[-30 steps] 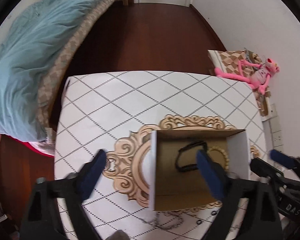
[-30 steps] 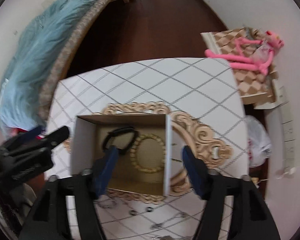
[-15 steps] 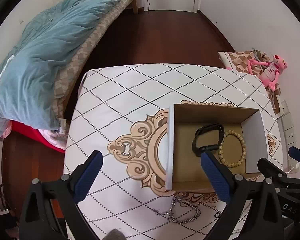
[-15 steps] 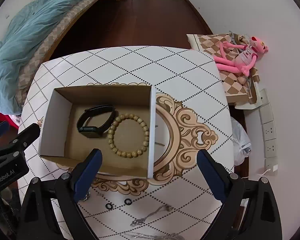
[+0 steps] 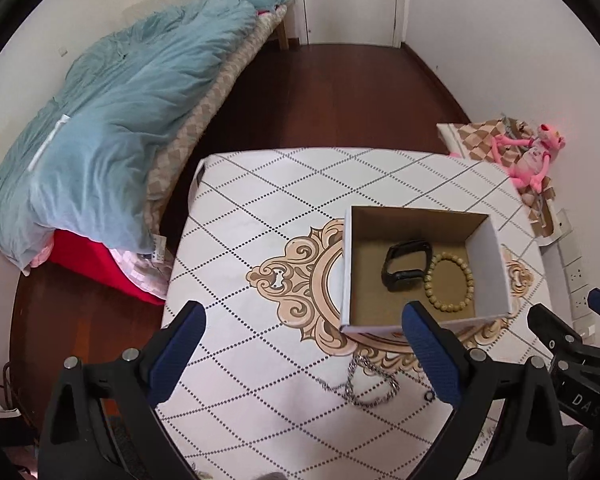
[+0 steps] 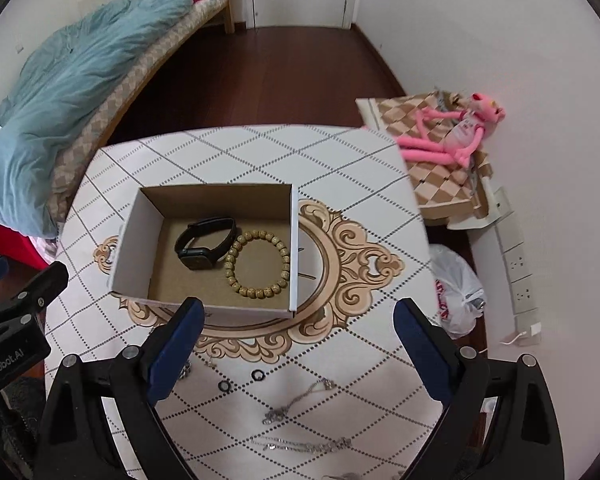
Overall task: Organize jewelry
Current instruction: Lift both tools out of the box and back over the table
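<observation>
An open cardboard box (image 6: pixel 124 256) (image 5: pixel 488 272) stands on the patterned table. A black watch (image 6: pixel 206 242) (image 5: pixel 406 264) and a beaded bracelet (image 6: pixel 258 264) (image 5: pixel 449 282) lie inside it. My left gripper (image 5: pixel 304 356) is open and empty, raised above the table left of the box. My right gripper (image 6: pixel 296 348) is open and empty, above the table in front of the box. A silver chain (image 5: pixel 370 384) lies near the box. Two small black rings (image 6: pixel 240 381) and thin silver chains (image 6: pixel 300 396) lie on the table under the right gripper.
A bed with a blue duvet (image 5: pixel 100 140) stands to the left. A pink plush toy (image 6: pixel 448 136) lies on a checked cushion to the right. A white plastic bag (image 6: pixel 458 292) lies on the floor beside the table. The table (image 5: pixel 300 200) has dark wooden floor beyond it.
Both grippers have lifted and pulled back from the box, so more of the table and room shows. Both have opened wider. The watch and bracelet stay in the box.
</observation>
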